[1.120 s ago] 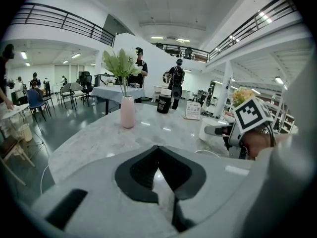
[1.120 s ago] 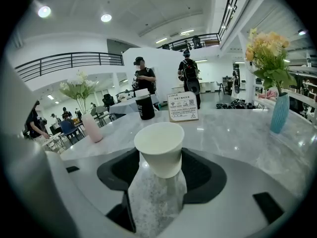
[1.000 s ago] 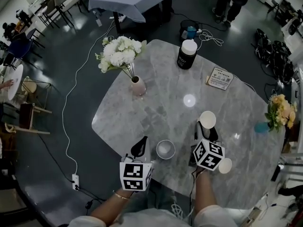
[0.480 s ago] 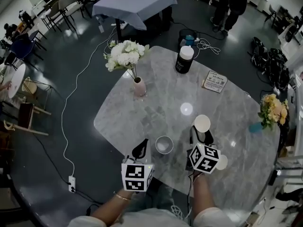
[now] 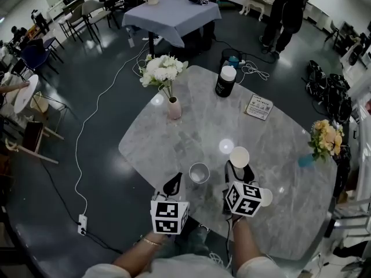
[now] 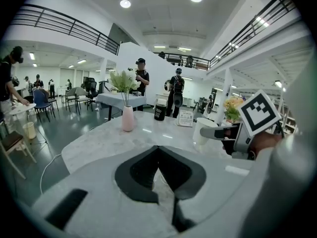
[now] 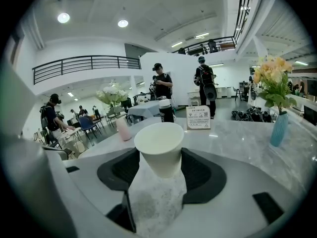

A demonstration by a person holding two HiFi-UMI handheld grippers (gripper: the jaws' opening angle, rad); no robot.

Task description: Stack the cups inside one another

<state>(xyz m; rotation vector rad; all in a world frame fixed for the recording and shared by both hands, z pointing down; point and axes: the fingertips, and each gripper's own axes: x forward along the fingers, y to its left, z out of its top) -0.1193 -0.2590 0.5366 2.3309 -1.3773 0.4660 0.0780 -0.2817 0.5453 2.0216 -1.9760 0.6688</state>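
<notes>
A white paper cup [image 5: 239, 157] stands upright between the jaws of my right gripper [image 5: 237, 168], which is shut on the cup [image 7: 159, 150] at its lower wall. A second cup [image 5: 199, 172], open side up, stands on the marble table [image 5: 191, 132] to the left of it. A third cup [image 5: 266, 197] shows partly behind the right gripper's marker cube. My left gripper [image 5: 172, 184] hovers near the table's front edge, left of the second cup, shut with nothing in it [image 6: 158, 148]. In the left gripper view the held cup [image 6: 205, 133] appears at the right.
A pink vase with white flowers [image 5: 174, 108] stands at the table's far left. A black canister with a white lid [image 5: 225, 81] and a small sign card [image 5: 259, 106] are at the back. A blue vase of yellow flowers [image 5: 304, 160] is at the right edge. People stand beyond the table.
The head view has shifted, so the table sits a little farther off. Both grippers and the cups keep about the same places relative to each other.
</notes>
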